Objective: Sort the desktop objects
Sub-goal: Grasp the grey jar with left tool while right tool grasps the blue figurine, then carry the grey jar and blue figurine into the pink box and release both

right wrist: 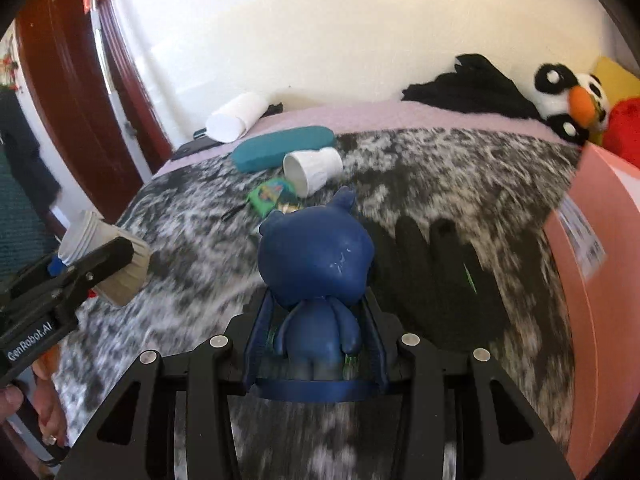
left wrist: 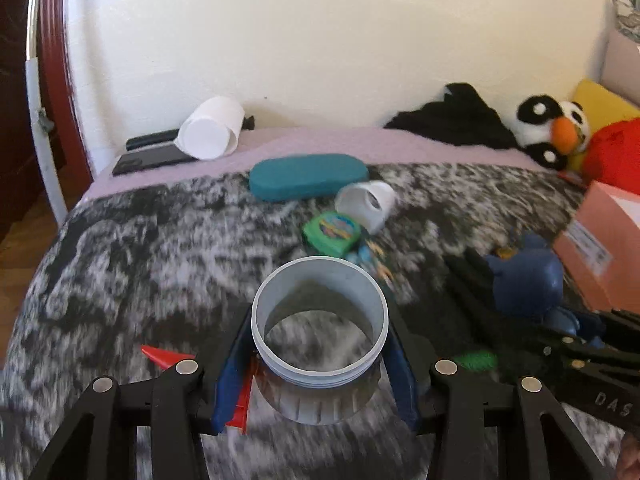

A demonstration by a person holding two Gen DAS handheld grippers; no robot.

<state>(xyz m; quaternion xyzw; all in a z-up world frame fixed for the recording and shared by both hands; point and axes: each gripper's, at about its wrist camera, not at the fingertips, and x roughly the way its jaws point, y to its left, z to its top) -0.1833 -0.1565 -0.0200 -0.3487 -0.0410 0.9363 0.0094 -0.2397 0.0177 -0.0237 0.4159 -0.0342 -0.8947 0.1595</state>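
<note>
Left gripper fingers clamp a grey open-ended cup above the mottled blanket

Two grippers: left, right. One cup stack, one lying cup, one paper roll. One figurine, one teal case, one green toy, one glove, one box, one plush.

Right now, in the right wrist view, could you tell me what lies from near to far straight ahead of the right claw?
Right claw shut on the blue figurine → green toy → tipped white cup → teal case → white roll by the wall.
</note>
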